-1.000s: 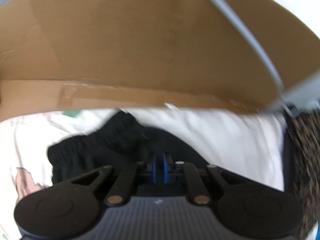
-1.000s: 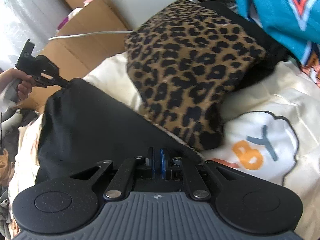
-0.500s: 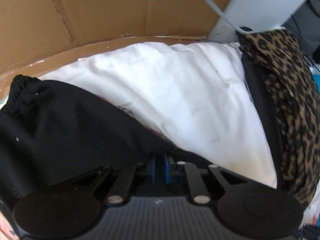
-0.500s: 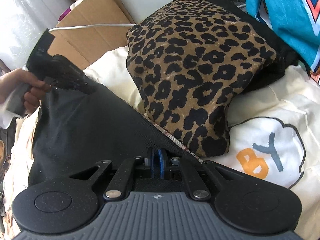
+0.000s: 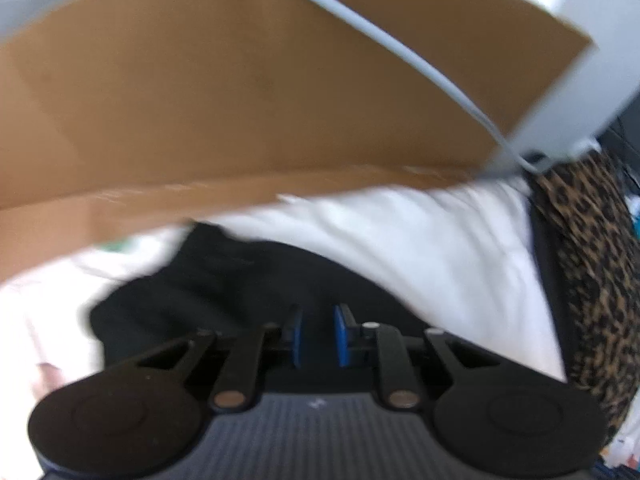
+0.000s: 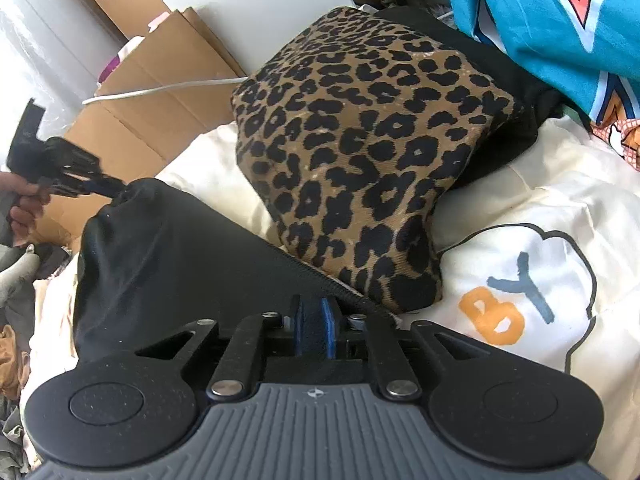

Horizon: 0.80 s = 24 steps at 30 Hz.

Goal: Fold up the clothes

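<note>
Now the black garment [image 6: 180,256] lies spread on the cream bedsheet [image 6: 540,208], stretched between the two claws. At its near edge the right claw [image 6: 314,330] is clenched on the fabric, blue pads pressed together. At the far bunched corner, the left claw [image 5: 318,334] has its pads parted with a clear gap, the cloth just ahead of them. Beside the garment sits a leopard-print cushion [image 6: 368,148], touching its edge.
</note>
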Available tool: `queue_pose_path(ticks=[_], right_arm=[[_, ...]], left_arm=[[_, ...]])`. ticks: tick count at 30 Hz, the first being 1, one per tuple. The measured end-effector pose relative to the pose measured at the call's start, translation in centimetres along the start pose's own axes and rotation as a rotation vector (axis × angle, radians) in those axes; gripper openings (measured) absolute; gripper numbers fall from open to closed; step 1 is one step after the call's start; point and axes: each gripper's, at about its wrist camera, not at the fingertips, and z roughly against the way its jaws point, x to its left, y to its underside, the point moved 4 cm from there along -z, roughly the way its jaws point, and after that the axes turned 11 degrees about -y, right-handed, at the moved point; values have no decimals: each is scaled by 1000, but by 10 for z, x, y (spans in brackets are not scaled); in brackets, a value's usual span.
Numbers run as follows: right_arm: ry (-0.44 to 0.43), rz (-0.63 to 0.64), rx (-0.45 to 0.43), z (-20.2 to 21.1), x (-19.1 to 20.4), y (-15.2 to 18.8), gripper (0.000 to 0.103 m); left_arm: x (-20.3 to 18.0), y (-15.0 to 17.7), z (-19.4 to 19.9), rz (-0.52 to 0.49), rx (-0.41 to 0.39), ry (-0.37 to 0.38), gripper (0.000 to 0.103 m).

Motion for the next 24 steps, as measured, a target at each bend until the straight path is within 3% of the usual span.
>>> queue_pose_path(ticks=[1,4,7,16,24], right_arm=[[-1,3,-4,0,2,0,27],[-6,3,-7,1,6,0,28],[-4,12,5,-1,9,2,28],[32,77,75,-6,11,10,28],[79,87,95,-5,1,13,28]], left_arm=[[14,-4,2,19,-11,-21,18],[41,-9,3,80,-41,-45,18],[50,-4,-8,93,-10,-45,18],[53,19,-61,127,39,-54,19],[50,20,-69,127,15,-64,18]])
